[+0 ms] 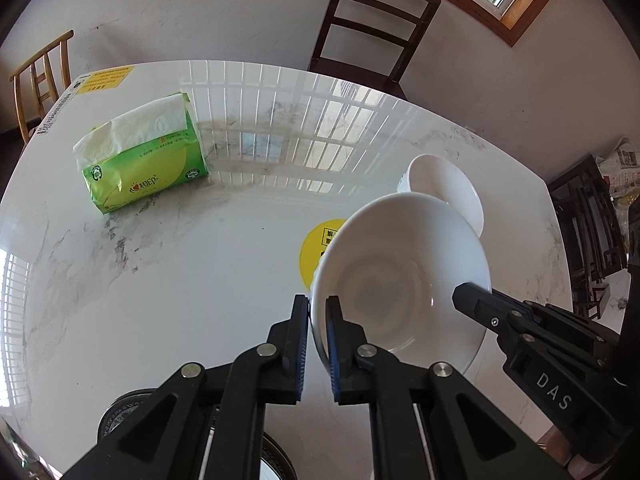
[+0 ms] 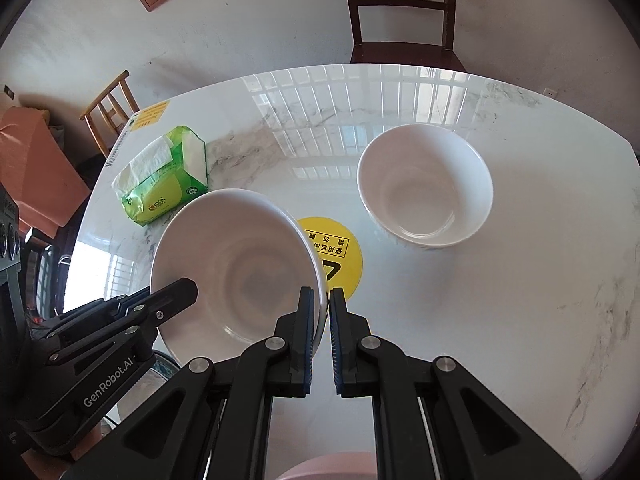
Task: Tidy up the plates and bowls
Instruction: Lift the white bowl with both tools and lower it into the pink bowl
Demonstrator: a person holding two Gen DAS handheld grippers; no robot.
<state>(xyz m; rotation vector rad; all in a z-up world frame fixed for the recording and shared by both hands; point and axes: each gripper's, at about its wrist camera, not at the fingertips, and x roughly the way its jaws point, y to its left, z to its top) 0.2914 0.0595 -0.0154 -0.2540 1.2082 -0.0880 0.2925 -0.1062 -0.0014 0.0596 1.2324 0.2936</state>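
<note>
The left gripper and the right gripper each pinch the rim of one white plate between narrow jaws, on opposite sides. The plate is tilted above the table, low and left of centre in the right view. A bowl stands on the table, upper right. A tissue pack lies at upper left.

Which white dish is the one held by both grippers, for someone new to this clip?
On the marble table, find the round yellow sticker. The shallow white plate hangs tilted above its near-left edge, its rim pinched by the left gripper and right gripper. Unlike the deep white bowl, which sits on the table to the right, it is wide, shallow and lifted.
</note>
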